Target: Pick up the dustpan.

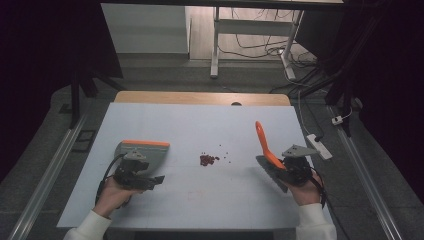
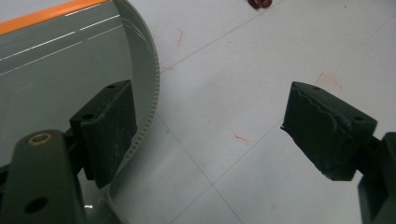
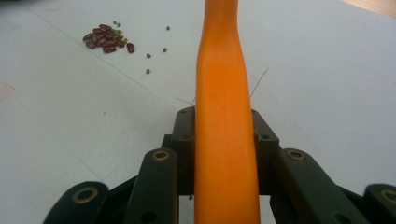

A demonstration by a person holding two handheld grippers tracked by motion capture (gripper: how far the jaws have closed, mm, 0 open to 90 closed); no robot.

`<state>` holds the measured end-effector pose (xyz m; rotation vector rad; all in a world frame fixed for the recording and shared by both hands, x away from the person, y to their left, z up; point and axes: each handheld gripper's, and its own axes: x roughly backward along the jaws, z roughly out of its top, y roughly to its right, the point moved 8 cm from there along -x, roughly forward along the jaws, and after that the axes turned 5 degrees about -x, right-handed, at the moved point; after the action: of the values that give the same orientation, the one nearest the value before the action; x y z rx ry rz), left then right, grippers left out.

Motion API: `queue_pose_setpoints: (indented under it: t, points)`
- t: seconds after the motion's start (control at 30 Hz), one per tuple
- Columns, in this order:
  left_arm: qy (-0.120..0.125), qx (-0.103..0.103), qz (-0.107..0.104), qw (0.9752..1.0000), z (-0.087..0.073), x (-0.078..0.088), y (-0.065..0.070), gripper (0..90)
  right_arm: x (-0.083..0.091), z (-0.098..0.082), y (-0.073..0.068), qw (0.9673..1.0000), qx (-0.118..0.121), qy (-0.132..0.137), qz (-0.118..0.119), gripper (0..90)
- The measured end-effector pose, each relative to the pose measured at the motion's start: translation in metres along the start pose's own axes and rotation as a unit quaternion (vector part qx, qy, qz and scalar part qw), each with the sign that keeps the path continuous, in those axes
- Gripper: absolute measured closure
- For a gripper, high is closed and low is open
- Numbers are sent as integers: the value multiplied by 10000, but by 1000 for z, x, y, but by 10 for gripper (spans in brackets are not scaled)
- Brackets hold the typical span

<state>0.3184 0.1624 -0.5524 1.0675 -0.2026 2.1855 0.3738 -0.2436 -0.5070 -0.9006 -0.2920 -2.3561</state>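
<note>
A grey dustpan (image 1: pixel 145 150) with an orange lip lies on the white tabletop (image 1: pixel 200 125) at the left. My left gripper (image 1: pixel 156 179) is beside its near edge, open. In the left gripper view one jaw stands over the dustpan (image 2: pixel 56 60) and the other over bare table, with my left gripper (image 2: pixel 208 100) gripping nothing. At the right, my right gripper (image 1: pixel 286 169) is shut on the orange handle (image 1: pixel 262 142) of a brush whose dark head rests near the table. The handle (image 3: pixel 224 70) runs up between the jaws of my right gripper (image 3: pixel 225 119). A small pile of red beans (image 1: pixel 207 159) lies mid-table.
A few tiny green beans (image 3: pixel 148 56) are scattered beside the red pile (image 3: pixel 106 38). A white power strip (image 1: pixel 320 146) lies off the table's right edge. A wooden strip (image 1: pixel 200 97) borders the far side. A person's hands in white sleeves hold both grippers.
</note>
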Motion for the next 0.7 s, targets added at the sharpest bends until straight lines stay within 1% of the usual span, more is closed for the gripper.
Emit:
queue_pose_setpoints:
  t: [0.2,0.27,0.37,0.43,0.53,0.6,0.67,0.7]
  points:
    - [-87,58,113,9999,0,4,1,179,1,1,-2,10000,26,19,25,700]
    - [-102,70,189,9997,2,6,0,180,1,1,-3,10000,31,25,31,699]
    - [-136,47,214,9997,7,9,0,179,2,2,-3,10000,47,28,35,700]
    - [-174,35,278,9995,11,9,1,179,2,2,-3,10000,51,23,31,700]
    - [-191,38,276,9994,14,9,2,179,2,1,-2,10000,53,16,13,700]
    - [-167,67,304,9994,14,9,3,183,2,1,-1,10000,45,14,-4,700]
    - [-245,84,291,9992,11,9,3,185,1,0,0,10000,29,-1,-20,700]
    - [-288,106,332,9990,10,13,0,185,1,0,0,10000,24,-12,-21,700]
